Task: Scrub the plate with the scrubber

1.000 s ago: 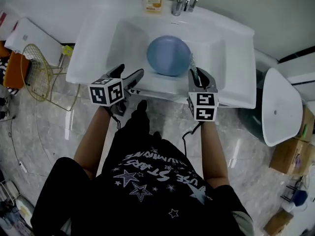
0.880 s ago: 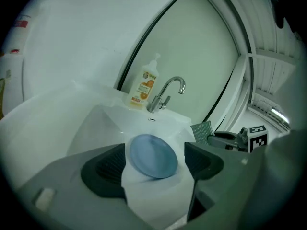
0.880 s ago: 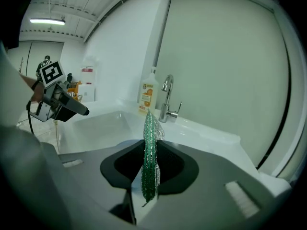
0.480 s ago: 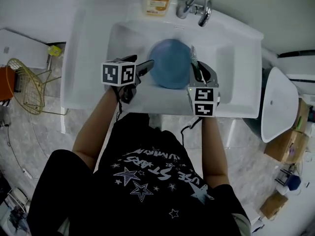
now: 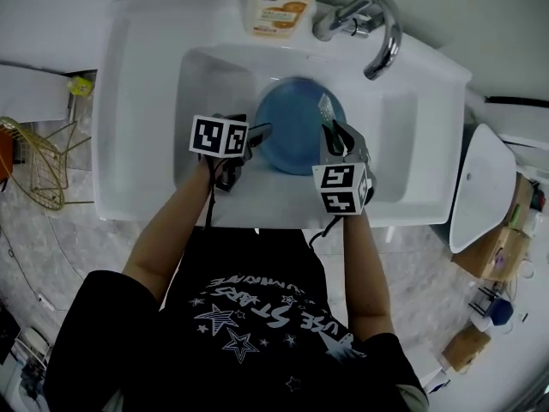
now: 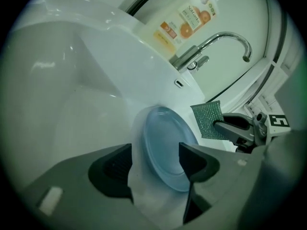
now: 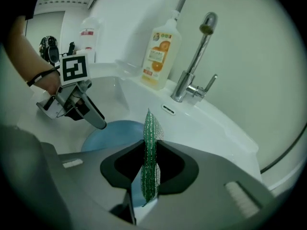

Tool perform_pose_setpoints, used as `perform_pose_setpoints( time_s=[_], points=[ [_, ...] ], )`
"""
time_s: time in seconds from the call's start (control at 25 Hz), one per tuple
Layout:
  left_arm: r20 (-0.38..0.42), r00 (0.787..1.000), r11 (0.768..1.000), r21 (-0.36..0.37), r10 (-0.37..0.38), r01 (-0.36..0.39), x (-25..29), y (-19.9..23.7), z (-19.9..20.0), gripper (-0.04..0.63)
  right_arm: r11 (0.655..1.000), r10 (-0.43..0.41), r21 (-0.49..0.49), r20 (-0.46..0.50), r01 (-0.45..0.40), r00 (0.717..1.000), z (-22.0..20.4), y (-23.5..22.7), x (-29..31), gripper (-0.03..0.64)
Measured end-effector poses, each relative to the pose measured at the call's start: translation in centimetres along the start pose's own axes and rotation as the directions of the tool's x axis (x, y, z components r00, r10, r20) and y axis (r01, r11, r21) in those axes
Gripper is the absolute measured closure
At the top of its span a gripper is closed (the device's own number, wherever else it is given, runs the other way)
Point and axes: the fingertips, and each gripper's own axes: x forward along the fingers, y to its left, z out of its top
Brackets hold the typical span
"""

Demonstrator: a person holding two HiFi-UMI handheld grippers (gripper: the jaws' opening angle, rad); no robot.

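Note:
A round blue plate lies in the white sink basin. My left gripper hangs open at the plate's left rim; in the left gripper view the plate shows just beyond the spread jaws of the left gripper, and I cannot tell whether they touch it. My right gripper is over the plate's right edge, shut on a thin green mesh scrubber. The scrubber stands on edge between the jaws, above the plate.
A chrome faucet arches over the basin's back right. An orange-labelled soap bottle stands on the back ledge. A gold wire basket sits on the floor at left, a white fixture at right.
Both grippers have moved forward from the sink's front rim into the basin. The left one now sits at the plate's left rim, the right one with the scrubber over its right edge.

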Motion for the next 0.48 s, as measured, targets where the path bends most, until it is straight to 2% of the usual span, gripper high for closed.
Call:
perform_pose_setpoints(
  time_s=[0.12, 0.48],
  points=[
    [-0.033, 0.999, 1.000, -0.013, 0.001, -0.001, 1.0, 0.3, -0.8, 0.313, 0.997, 0.030, -0.067, -0.045, -0.033, 0.999, -0.5, 0.5, 1.6, 0.512],
    [-0.050, 0.998, 0.998, -0.043, 0.045, -0.047, 2.5, 1.0, -1.7, 0.484, 0.968, 0.106, -0.214, -0.118, -0.129, 0.987, -2.5, 1.4, 5.8, 0.514]
  ],
)
